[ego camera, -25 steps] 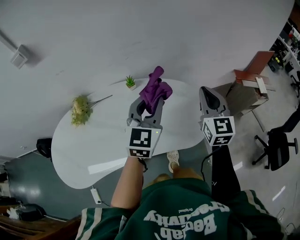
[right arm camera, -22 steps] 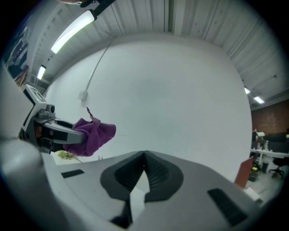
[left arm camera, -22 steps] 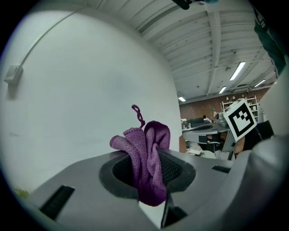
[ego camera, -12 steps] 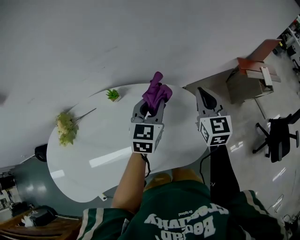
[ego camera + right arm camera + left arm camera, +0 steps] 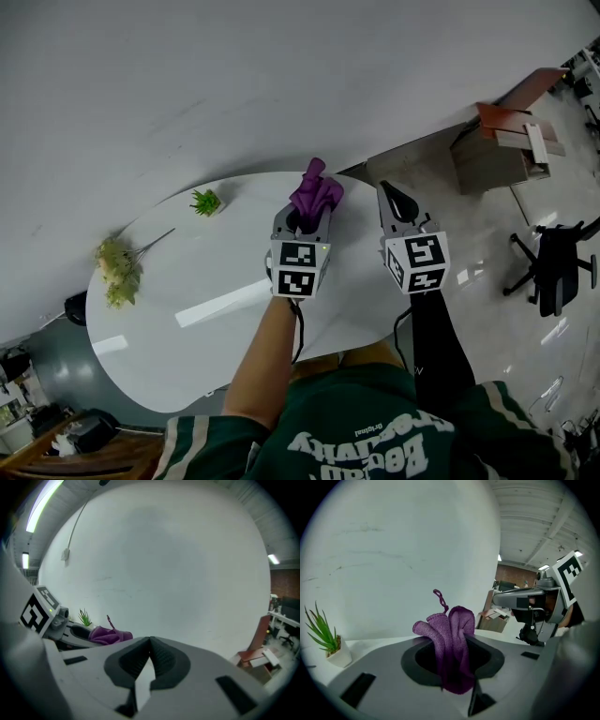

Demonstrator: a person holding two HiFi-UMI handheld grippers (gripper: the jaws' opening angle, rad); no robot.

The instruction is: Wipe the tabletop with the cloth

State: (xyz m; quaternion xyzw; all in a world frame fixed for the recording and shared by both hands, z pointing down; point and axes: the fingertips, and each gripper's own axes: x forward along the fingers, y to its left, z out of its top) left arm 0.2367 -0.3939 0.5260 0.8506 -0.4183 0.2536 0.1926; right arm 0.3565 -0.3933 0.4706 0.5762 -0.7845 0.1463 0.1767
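Cloth [image 5: 315, 190] is pinched in my left tool [image 5: 305, 214]: purple terry, bunched into soft folds, with a thin hanging loop sticking up from the top. The jaws are clamped on its lower end and the rest bulges out past the tips. In the head view it sits over the far edge of the counter [image 5: 206, 323], close to the wall; I can't tell whether it touches the surface. Right tool [image 5: 150, 653] is pressed together with nothing in it, ribbed pads meeting. It is held just beside the left one, over the counter's right end, the two apart. Counter is white, glossy and rounded like a bean, with a light streak reflected across it. On it, left of the cloth near the far edge: a small spiky green plant [image 5: 205, 201] in a white pot, upright. Further left, near the left end: a pale bunch of flowers [image 5: 117, 272] lying flat, thin stem pointing toward the plant. Both are well apart from the cloth. Wall behind is plain matte light grey. Off the counter to the right: shiny grey floor, a brown-topped desk [image 5: 511, 127] and a black office chair [image 5: 553, 281]. Both tools are grey moulded plastic with a black-and-white marker cube on the back.
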